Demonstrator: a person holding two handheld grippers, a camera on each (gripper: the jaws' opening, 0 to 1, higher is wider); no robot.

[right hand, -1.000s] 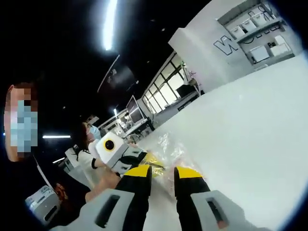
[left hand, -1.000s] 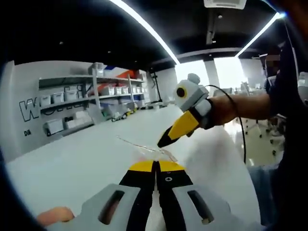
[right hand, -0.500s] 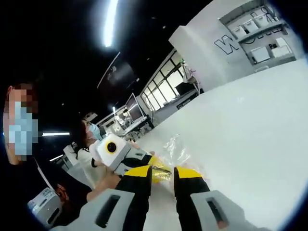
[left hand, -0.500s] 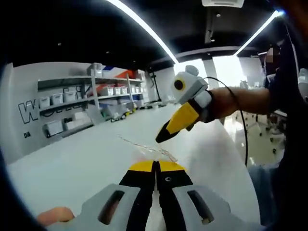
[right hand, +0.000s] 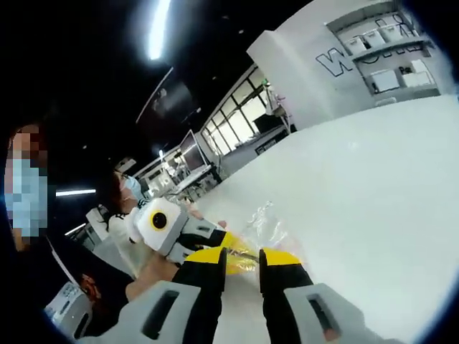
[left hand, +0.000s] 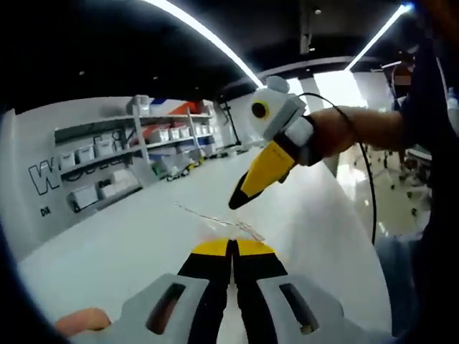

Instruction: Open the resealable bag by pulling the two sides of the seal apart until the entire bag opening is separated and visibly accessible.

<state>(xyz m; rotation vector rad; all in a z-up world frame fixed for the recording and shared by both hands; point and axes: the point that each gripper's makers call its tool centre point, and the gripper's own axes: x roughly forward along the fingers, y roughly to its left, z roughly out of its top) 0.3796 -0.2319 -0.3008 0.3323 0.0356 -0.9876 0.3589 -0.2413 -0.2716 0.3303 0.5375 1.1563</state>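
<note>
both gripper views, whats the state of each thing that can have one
left gripper: shut on the resealable bag's edge
right gripper: open, jaws apart, nothing between them; seen raised above the bag in the left gripper view
resealable bag: clear, crumpled, held up off the white table at one edge; whether the seal is open cannot be told

Clear glossy plastic bag [right hand: 269, 228], crinkly.
</note>
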